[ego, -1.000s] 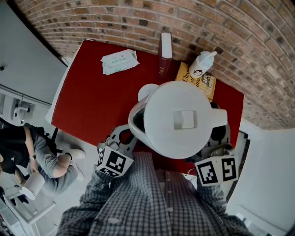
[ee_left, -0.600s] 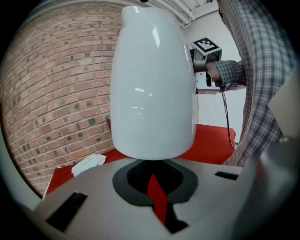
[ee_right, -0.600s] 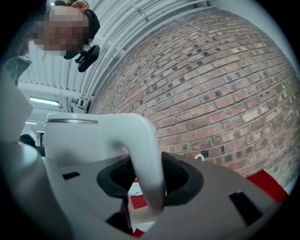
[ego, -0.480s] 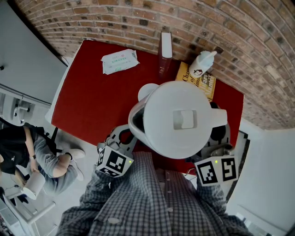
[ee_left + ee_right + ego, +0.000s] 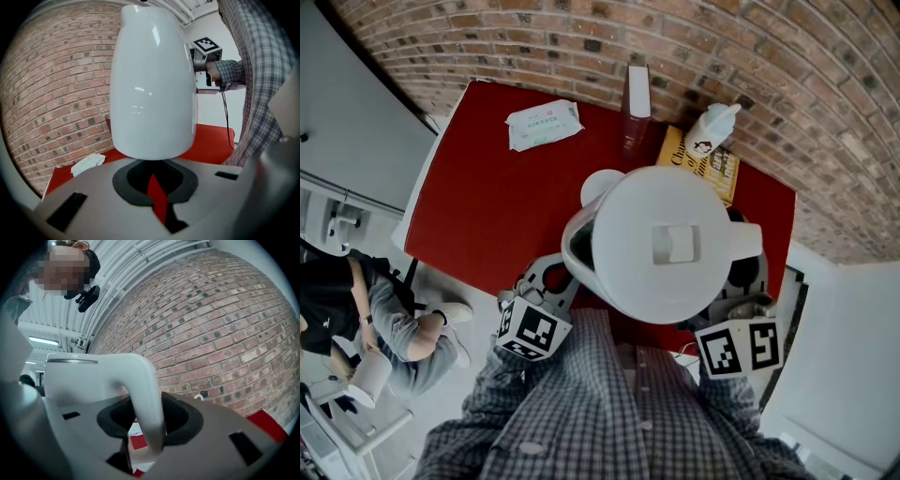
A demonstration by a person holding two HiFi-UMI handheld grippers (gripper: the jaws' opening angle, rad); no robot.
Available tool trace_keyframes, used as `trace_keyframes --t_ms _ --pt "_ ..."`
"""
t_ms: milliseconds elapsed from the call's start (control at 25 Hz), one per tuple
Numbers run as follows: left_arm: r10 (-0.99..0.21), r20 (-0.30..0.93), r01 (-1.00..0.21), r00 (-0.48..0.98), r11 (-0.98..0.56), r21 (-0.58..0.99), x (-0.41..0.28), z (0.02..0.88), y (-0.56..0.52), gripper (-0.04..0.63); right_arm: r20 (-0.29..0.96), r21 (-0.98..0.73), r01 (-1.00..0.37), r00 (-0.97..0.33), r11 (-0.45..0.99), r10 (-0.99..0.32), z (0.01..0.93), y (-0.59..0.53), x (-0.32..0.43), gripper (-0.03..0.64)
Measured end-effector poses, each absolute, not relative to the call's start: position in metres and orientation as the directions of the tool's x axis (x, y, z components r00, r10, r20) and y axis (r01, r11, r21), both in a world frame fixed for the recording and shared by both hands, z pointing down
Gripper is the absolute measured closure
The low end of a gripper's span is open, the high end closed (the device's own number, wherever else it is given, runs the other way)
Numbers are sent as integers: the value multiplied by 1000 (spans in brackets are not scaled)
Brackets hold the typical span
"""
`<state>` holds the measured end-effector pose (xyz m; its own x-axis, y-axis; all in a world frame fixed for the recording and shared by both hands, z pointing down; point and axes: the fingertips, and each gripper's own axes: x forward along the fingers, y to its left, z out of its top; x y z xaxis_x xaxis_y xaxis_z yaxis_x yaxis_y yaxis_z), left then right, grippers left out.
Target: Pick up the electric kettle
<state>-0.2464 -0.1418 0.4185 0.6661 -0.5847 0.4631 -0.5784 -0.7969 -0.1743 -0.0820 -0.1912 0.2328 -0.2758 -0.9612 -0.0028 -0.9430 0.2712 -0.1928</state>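
The white electric kettle (image 5: 666,244) hangs in the air close under the head camera, above the red table (image 5: 487,216). My right gripper (image 5: 149,427) is shut on the kettle's curved handle (image 5: 145,394), which runs down between its dark pads. In the head view that gripper (image 5: 741,286) sits at the kettle's right, mostly hidden under it. My left gripper (image 5: 157,199) is just below the kettle's body (image 5: 152,84), jaws nearly together with only a thin slit of red table showing and nothing between them. In the head view the left gripper (image 5: 546,281) sits at the kettle's lower left.
A wipes packet (image 5: 544,125) lies at the back left of the table. A dark book (image 5: 636,103) stands by the brick wall, with a white bottle (image 5: 712,127) on a yellow book (image 5: 724,171). A white round thing (image 5: 596,185) peeks out beside the kettle. A seated person (image 5: 356,309) is left.
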Motion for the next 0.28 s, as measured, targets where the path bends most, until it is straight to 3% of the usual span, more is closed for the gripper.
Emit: trace_keyframes --t_ms 280 --pt "-585 461 -579 668 -797 -173 -246 419 -141 595 -7 -197 -943 -273 269 -962 233 -191 -82 463"
